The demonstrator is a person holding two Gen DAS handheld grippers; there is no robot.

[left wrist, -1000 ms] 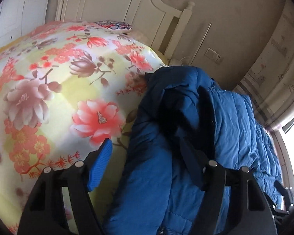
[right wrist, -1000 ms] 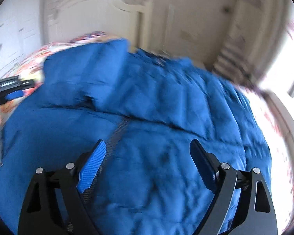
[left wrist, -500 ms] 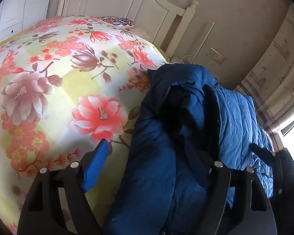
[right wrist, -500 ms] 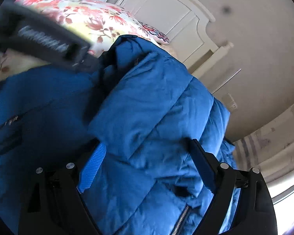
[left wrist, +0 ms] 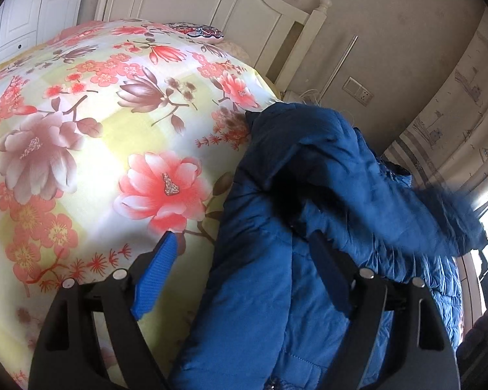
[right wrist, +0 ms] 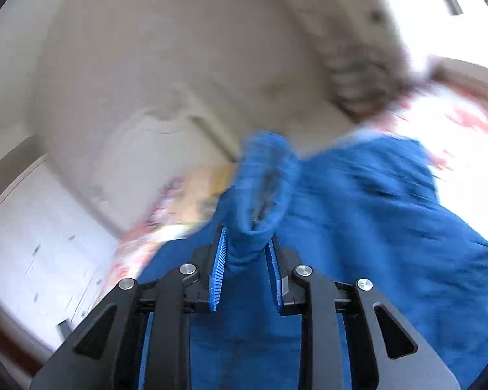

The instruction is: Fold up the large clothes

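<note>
A large blue puffer jacket (left wrist: 276, 243) lies bunched on the right part of a floral bed cover (left wrist: 81, 149). My left gripper (left wrist: 240, 253) is open over the jacket's left edge, its left pad above the cover and its right finger against the fabric. In the blurred right wrist view my right gripper (right wrist: 248, 243) is shut on a fold of the jacket (right wrist: 260, 195) and holds it raised. A lifted, blurred part of the jacket (left wrist: 439, 214) shows at the right of the left wrist view.
A white headboard (left wrist: 211, 3) stands at the far end of the bed, with a patterned pillow (left wrist: 198, 31) below it. A beige wall with a socket (left wrist: 358, 89) is behind. White cupboard doors (left wrist: 19, 16) are at the left. A bright window is at the right.
My right gripper has closed on a fold of the jacket and lifted it, swinging fast. The jacket's right part has risen. My left gripper has hardly moved and stays open.
</note>
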